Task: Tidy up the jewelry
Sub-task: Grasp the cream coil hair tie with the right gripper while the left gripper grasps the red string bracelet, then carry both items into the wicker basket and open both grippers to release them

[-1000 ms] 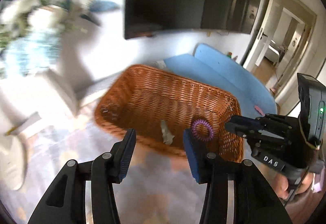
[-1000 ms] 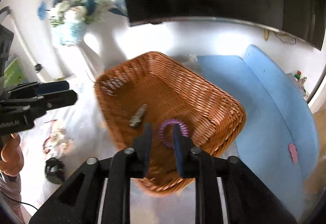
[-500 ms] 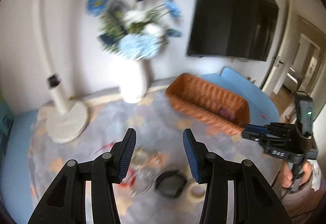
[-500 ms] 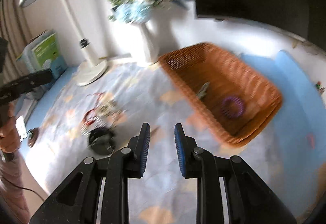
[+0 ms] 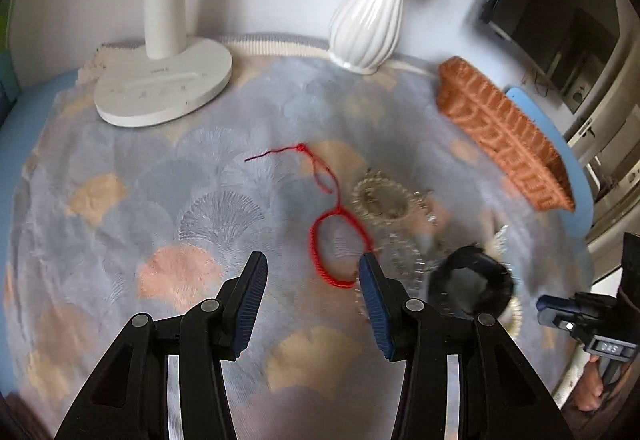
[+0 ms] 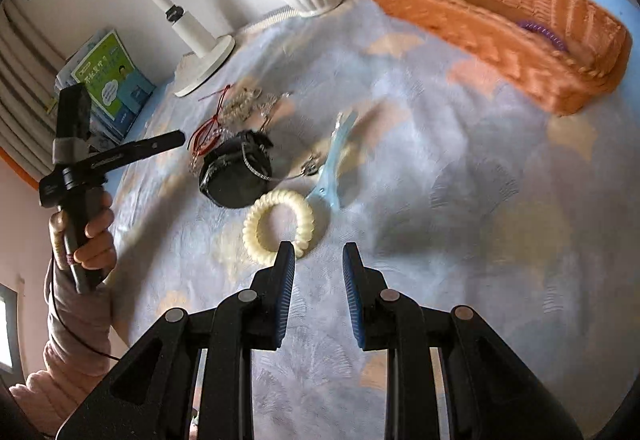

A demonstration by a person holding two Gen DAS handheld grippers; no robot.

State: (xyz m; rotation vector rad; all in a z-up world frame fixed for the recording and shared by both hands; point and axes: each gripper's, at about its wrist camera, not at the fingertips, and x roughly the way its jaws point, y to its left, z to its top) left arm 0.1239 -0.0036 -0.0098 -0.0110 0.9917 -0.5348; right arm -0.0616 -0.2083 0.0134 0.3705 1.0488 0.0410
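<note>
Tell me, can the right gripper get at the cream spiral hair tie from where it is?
Probably yes. The right gripper is open and empty, and the cream spiral hair tie lies flat on the cloth just ahead of its left finger. Nothing covers it; the blue hair clip sits right at its far edge.

Bare cloth point(image 6: 460, 199) lies open ahead of the right gripper point(image 6: 318, 264). To its left the jewelry heap point(image 6: 240, 143) crowds the way; lamp point(image 5: 168, 51), vase point(image 5: 370, 15) and basket point(image 6: 500, 19) seemingly line the far edge.
</note>
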